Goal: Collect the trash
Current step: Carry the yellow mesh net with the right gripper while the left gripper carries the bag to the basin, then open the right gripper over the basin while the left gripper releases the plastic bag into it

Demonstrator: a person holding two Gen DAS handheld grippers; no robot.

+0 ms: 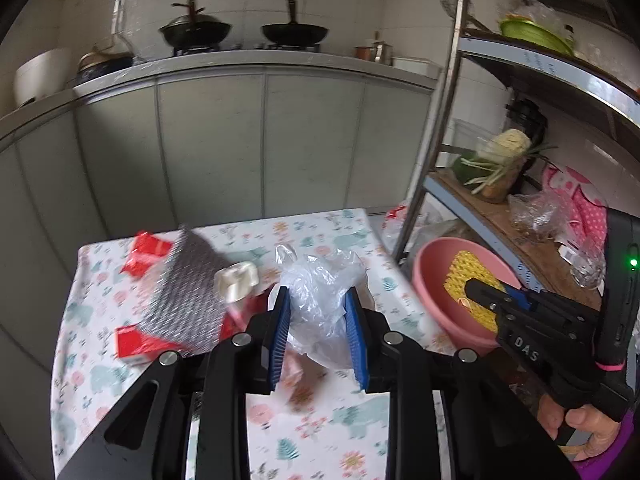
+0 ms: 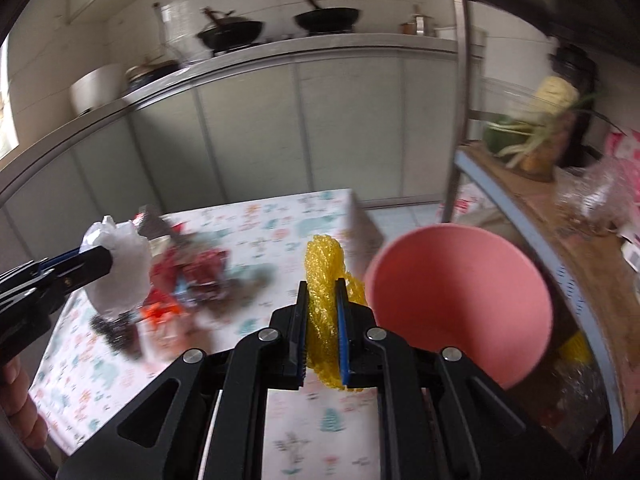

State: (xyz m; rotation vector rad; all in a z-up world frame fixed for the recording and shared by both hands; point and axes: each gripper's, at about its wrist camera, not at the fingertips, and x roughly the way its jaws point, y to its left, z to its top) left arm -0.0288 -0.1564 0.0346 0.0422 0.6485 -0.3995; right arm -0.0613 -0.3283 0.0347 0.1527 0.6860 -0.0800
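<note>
So the biggest thing in the scene is the table (image 1: pixel 224 420) with the floral cloth, and just off its right edge sits the pink bin (image 2: pixel 460 300), down beside the metal rack (image 1: pixel 448 92) with the veggies and bags on it. Still lying on the table are the leftovers: a silver textured bag (image 1: pixel 188 296) and some red wrappers (image 1: pixel 144 254), all clustered on the left side, a bit blurry so I can't say exactly what each one is. The left hand-held gripper (image 1: pixel 318 334) is clamped on a crumpled clear plastic bag (image 1: pixel 320 304), held up above the cloth, with the bin well off to its right. The right hand-held gripper (image 2: pixel 322 330) is squeezed nearly all the way closed on a wad of yellow mesh netting (image 2: pixel 324 276), which stands roughly upright between the jaws and sticks out above them. The bit that matters: the bin's mouth is right beside the right one, just to its right and slightly ahead, and the left wrist view shows the netting already over the opening. So my guess is the right side drops first, while the left still has to swing across the table's right edge to get there.
</note>
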